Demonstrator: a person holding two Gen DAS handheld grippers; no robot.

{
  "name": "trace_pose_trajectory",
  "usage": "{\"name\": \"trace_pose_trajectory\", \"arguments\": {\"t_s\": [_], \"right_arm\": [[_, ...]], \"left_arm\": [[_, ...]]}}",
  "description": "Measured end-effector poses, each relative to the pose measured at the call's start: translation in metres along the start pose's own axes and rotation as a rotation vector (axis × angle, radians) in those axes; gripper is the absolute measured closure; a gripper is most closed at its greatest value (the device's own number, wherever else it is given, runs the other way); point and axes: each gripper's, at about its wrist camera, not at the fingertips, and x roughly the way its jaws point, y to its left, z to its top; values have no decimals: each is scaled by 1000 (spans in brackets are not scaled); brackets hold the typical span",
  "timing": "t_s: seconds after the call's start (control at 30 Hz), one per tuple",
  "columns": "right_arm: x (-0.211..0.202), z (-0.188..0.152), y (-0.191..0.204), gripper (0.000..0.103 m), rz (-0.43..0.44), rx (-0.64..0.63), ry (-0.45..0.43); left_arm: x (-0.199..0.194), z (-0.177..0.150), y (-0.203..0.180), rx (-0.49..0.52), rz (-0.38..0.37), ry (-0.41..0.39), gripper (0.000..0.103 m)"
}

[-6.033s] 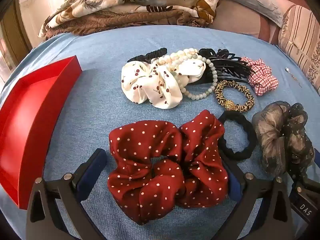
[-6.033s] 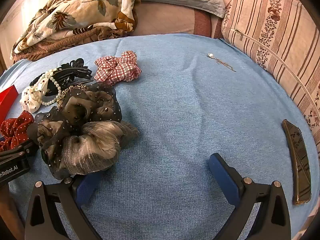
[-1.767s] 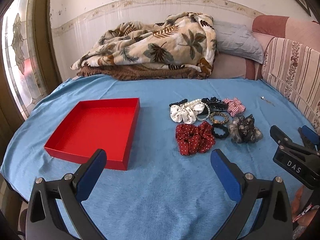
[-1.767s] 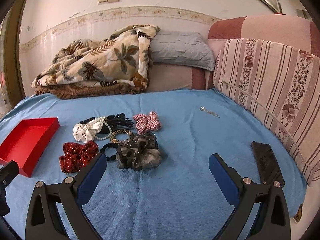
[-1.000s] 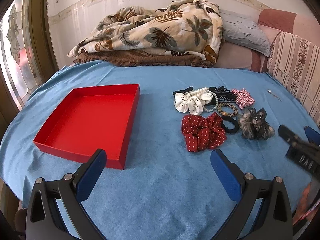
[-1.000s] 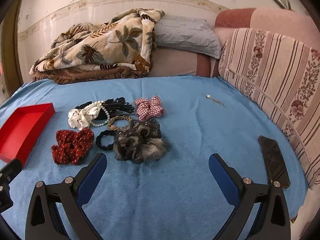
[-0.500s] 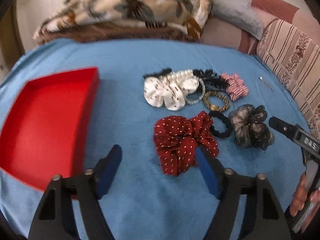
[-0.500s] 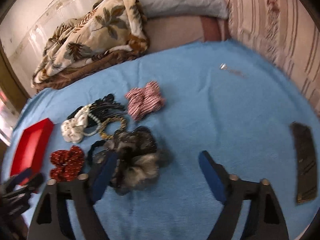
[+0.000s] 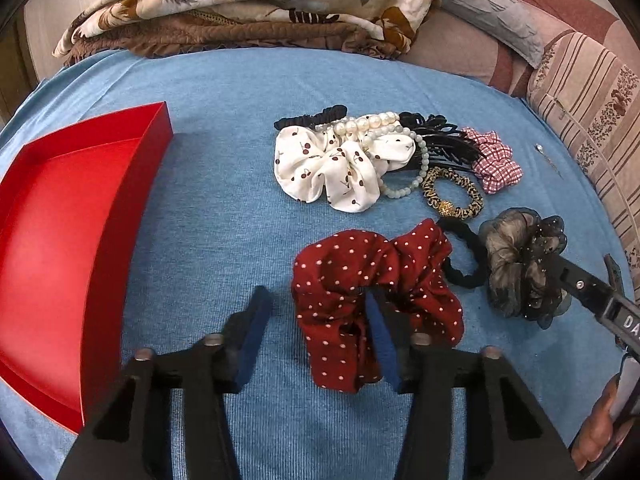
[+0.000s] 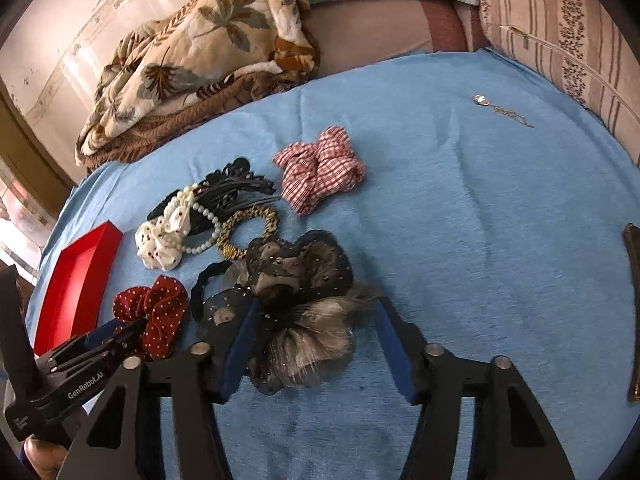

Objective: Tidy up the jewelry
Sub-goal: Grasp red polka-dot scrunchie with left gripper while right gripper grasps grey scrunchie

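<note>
A dark red dotted scrunchie (image 9: 376, 280) lies on the blue cover. My left gripper (image 9: 316, 316) is down over it with its jaws closing. The scrunchie's left half sits between the fingers, the right finger rests in its middle, and a gap remains at the left pad. My right gripper (image 10: 316, 316) straddles a grey and black mesh scrunchie (image 10: 300, 300), jaws closing, with the fabric between the pads and brushing them. A red tray (image 9: 60, 240) stands at the left.
Behind lie a white cherry-print scrunchie (image 9: 328, 168), a pearl bracelet (image 9: 372, 122), a black claw clip (image 9: 444, 140), a checked scrunchie (image 9: 496, 160), a leopard tie (image 9: 452, 196) and a black tie (image 9: 468, 264). A hairpin (image 10: 504, 110) and a dark flat object (image 10: 634, 300) lie to the right. Blankets (image 9: 240, 0) are piled at the back.
Both grippers have dropped toward the pile and tilted down, and their jaws have narrowed. The red scrunchie now lies between the left fingers and the grey one between the right fingers.
</note>
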Motion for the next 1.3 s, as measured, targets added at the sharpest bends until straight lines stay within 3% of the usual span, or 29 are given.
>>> {"name": "trace_pose_trajectory", "arguments": {"t_s": [0.03,0.07,0.23,0.53,0.77,0.97,1.3], "right_arm": [[2,-1,2,62,6,-9,5],[3,-1,4,74,11,-14,10],[-7,-4,7,95,5,-33,-27],[-28,-20,18,98,23,-41,-76],[-61,-37,41,101,-41,-135,-170],[-82,-40,61,101,-20,-144,-188],[-89,-27,149,101,30,-297,-168]], "left_arm": [[-1,-1,-1,6,0,1,82],[-2,-1,-2,10,-3,3,88],[-23,-8,-3,2,-15,-20,93],[-103,-30,25,-36,-76,-127,93],[-145,-35,72,-69,-2,-224,93],[-151,-29,121,-118,57,-251,93],[-122,1,204,-222,139,-249,93]]}}
